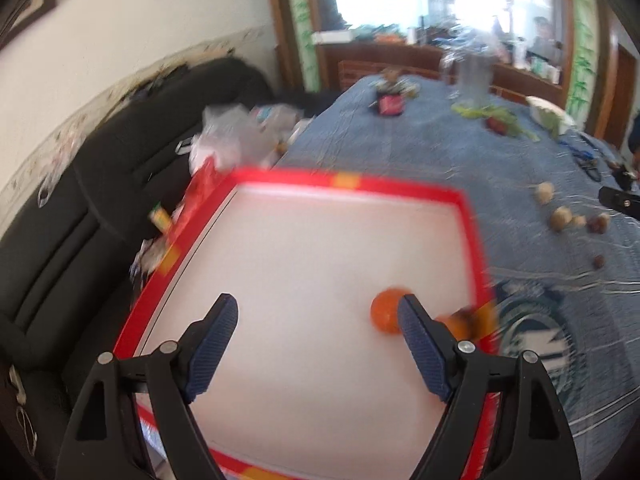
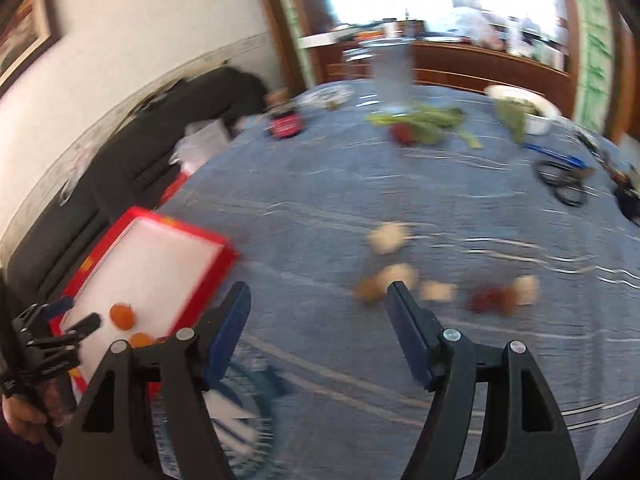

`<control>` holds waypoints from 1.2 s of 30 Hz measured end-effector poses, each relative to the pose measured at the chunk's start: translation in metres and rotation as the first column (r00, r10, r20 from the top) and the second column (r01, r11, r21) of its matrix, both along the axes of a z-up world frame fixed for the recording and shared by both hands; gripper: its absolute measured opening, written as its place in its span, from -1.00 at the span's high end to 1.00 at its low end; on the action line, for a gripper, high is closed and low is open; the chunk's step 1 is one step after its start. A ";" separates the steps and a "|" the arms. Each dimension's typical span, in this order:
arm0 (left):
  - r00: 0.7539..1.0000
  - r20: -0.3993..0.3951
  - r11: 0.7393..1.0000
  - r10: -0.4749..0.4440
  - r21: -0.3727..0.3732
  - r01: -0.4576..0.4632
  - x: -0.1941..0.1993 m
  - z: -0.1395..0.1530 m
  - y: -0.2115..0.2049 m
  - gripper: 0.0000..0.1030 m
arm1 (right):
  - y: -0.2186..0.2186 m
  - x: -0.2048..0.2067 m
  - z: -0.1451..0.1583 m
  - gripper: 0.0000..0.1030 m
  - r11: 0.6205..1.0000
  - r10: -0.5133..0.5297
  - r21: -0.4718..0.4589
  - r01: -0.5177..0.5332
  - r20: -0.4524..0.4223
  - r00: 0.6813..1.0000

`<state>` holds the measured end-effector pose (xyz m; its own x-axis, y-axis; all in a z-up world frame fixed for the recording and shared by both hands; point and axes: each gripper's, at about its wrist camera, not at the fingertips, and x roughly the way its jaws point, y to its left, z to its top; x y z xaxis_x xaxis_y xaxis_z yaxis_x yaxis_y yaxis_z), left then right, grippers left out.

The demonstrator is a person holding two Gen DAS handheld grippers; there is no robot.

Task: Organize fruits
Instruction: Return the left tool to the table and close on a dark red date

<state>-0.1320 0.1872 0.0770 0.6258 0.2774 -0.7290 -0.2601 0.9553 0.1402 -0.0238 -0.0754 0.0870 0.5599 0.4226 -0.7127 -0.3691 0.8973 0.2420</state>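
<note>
Fruit already sits in the red-rimmed tray [image 1: 348, 181] at the counter's left edge: one orange [image 1: 383, 314] on the white floor, a second orange [image 2: 140, 339] tight against the near rim. The left tool [image 1: 318, 322] hangs over the tray, jaws wide and empty. The right tool [image 2: 318, 308] points across the blue cloth [image 2: 440, 184] toward the loose small fruits [image 2: 390, 276] mid-counter, also wide open with nothing held. Both views are smeared, so I judge the hands are moving fast; a hurried grab could knock those small round pieces rolling toward the scissors [image 2: 562, 184] or off the counter.
</note>
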 end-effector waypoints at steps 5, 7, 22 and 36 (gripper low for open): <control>0.993 0.029 0.993 -0.114 0.039 0.112 0.023 0.015 -0.054 -0.68 | -0.080 0.017 -0.010 -0.44 0.986 -0.133 0.100 0.134 -0.016 0.991; 0.987 0.020 0.986 -0.159 0.045 0.158 0.034 0.012 -0.077 -0.70 | -0.110 0.026 -0.018 -0.44 0.969 -0.204 0.124 0.211 -0.072 0.976; 0.890 -0.040 0.891 -0.454 -0.037 0.452 0.067 -0.019 -0.211 -0.69 | -0.151 0.044 -0.035 -0.44 0.914 -0.238 0.275 0.297 -0.228 0.944; 0.802 -0.109 0.803 -0.587 -0.201 0.561 0.101 -0.059 -0.253 0.15 | -0.140 0.047 -0.046 -0.44 0.920 -0.203 0.276 0.279 -0.275 0.940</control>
<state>-0.0315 -0.0656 0.0179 0.5074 -0.2176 -0.8338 0.3560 0.9341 -0.0272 0.0235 -0.2155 0.0415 0.5038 0.5143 -0.6940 -0.0485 0.8190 0.5717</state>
